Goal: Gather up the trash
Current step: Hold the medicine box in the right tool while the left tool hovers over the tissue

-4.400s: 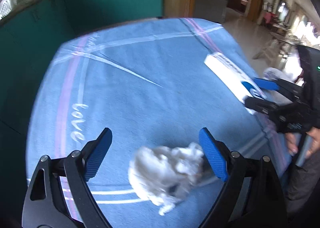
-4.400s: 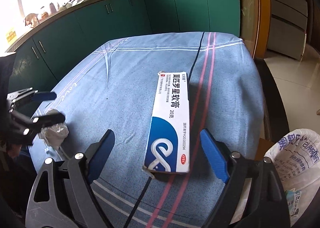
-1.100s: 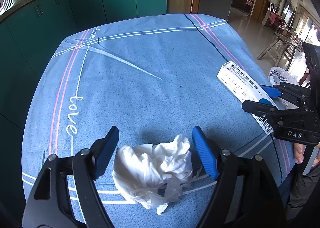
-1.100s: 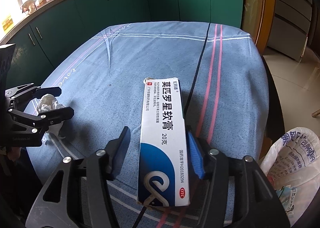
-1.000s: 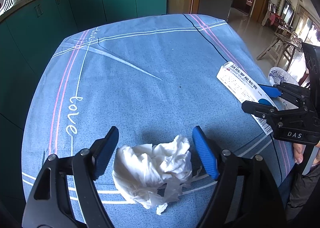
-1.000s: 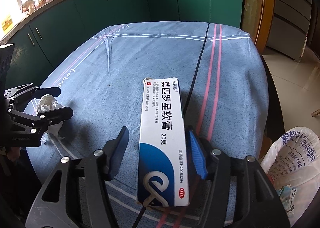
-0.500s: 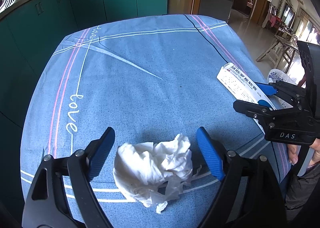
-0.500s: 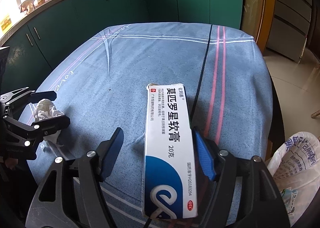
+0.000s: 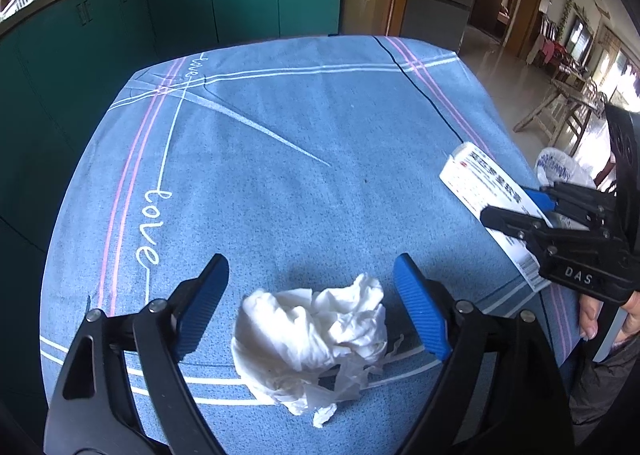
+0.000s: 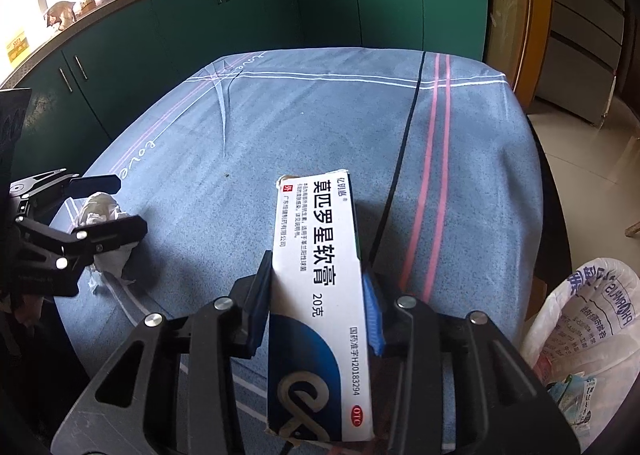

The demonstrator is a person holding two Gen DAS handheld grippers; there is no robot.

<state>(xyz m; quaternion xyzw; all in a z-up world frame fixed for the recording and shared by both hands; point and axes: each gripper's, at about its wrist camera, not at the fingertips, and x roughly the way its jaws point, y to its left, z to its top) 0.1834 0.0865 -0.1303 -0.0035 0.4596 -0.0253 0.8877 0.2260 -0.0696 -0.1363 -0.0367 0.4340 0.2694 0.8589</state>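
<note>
A crumpled white tissue (image 9: 312, 327) lies on the blue tablecloth (image 9: 280, 115) near its front edge. My left gripper (image 9: 310, 261) stands open around it, with a blue pad on each side and neither touching. A long white and blue medicine box (image 10: 320, 255) sits between the pads of my right gripper (image 10: 316, 271), whose jaws are closing and press on both long sides. The box's far end looks slightly raised off the cloth. From the left wrist the box (image 9: 480, 179) and right gripper (image 9: 508, 203) show at the right; from the right wrist the tissue (image 10: 100, 209) and left gripper (image 10: 128, 201) at the left.
A white plastic trash bag (image 10: 580, 315) with scraps inside stands open beside the table's right edge, also visible as the bag (image 9: 556, 169) past the right gripper. Green kitchen cabinets (image 10: 320, 3) run behind and to the left of the table. A hand (image 9: 592, 319) holds the right gripper.
The right gripper's jaws have come together onto the box's sides. The left gripper's jaws have spread a little wider around the tissue, which has not moved.
</note>
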